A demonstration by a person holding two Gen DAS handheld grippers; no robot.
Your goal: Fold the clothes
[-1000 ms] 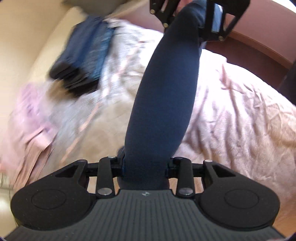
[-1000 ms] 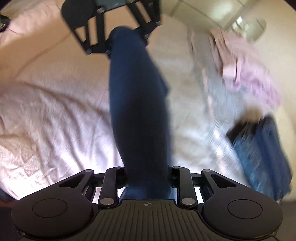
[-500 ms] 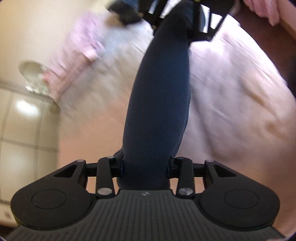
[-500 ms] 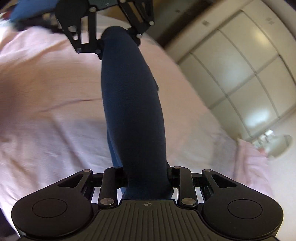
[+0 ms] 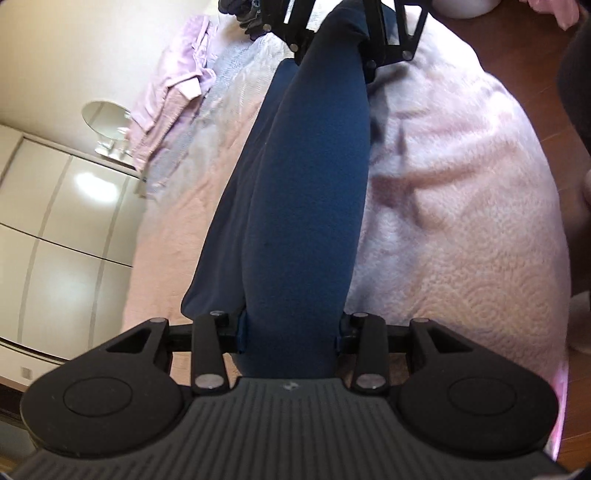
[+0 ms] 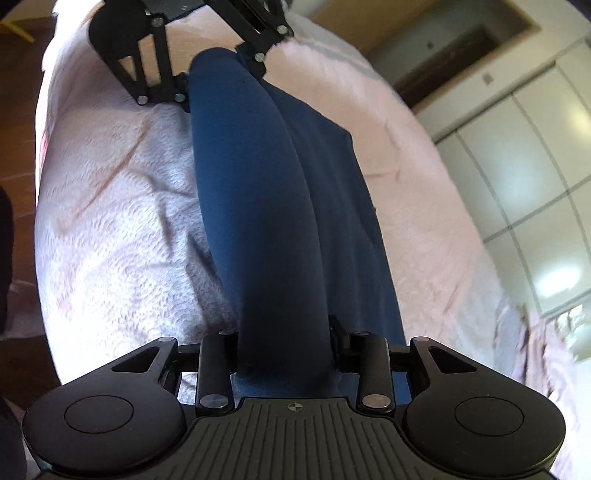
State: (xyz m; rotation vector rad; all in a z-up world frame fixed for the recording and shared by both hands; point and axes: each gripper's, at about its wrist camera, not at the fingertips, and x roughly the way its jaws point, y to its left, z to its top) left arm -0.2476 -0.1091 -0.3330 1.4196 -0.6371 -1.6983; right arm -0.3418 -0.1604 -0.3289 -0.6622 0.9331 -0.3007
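A dark blue garment [image 5: 295, 192] is stretched between my two grippers above a pink blanket on a bed [image 5: 461, 206]. My left gripper [image 5: 290, 332] is shut on one end of it. My right gripper [image 6: 284, 343] is shut on the other end [image 6: 266, 221]. Each gripper shows at the top of the other's view: the right one in the left wrist view [image 5: 354, 33], the left one in the right wrist view [image 6: 207, 62]. A second layer of the garment hangs beside the taut fold, low over the blanket.
Folded pink clothes [image 5: 173, 85] and a grey-lilac cloth [image 5: 207, 96] lie at the far side of the bed. A dark folded pile [image 5: 243, 11] sits beyond them. White wardrobe doors [image 5: 55, 229] stand to one side, brown wood floor [image 5: 517, 48] to the other.
Both grippers have swung round with the garment stretched between them; the view turned from the folded piles toward the wardrobe. The garment now hangs lower, close to the blanket.
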